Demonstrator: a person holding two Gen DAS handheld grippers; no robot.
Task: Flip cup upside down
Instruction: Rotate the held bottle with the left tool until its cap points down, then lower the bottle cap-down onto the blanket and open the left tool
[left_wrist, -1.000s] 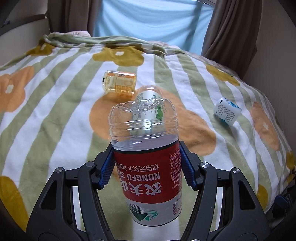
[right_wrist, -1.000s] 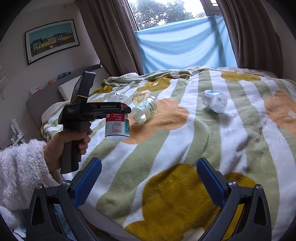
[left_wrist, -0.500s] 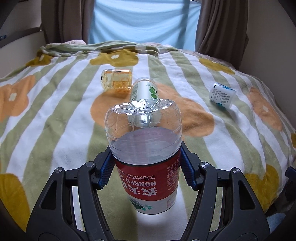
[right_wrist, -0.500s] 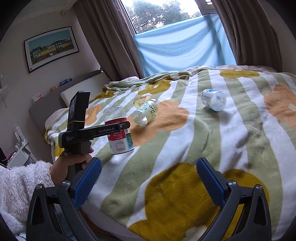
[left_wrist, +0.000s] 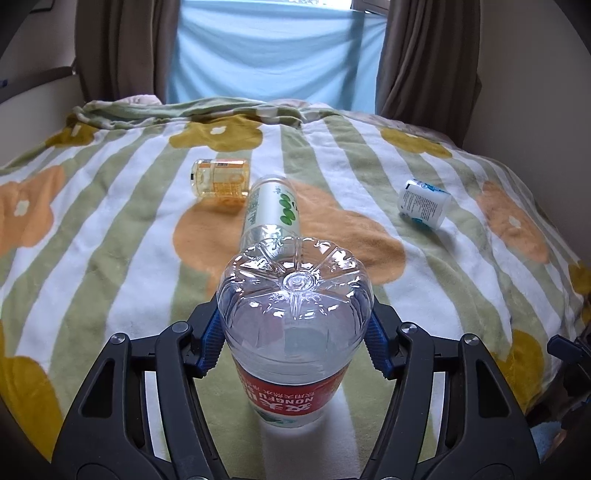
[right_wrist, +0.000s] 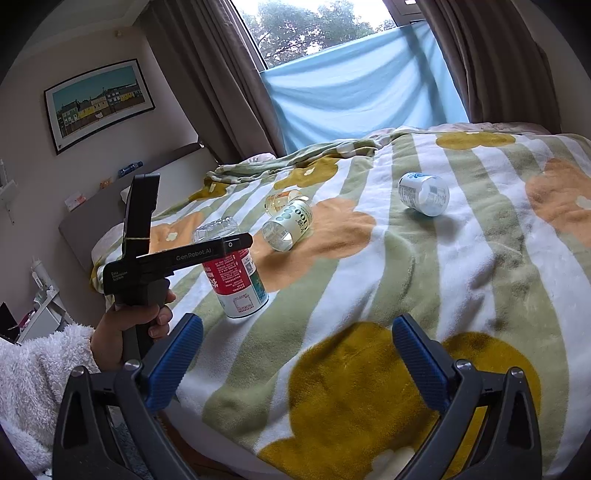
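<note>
The red band of the cup (left_wrist: 291, 400) reads "NONGFU" upside down in the left wrist view, with white Chinese characters above it, also inverted; the left gripper (right_wrist: 207, 254) carries "GenRobot.AI" in pale letters along its side in the right wrist view, and small print near its handle that seems to say "Data Acquisition System"; the green-labelled bottle (right_wrist: 288, 225) shows large digits, perhaps "100"; the print on the white bottle (left_wrist: 424, 203) is too small to read.

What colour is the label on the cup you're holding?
Red label with a white band below, clearest in the right wrist view.
</note>
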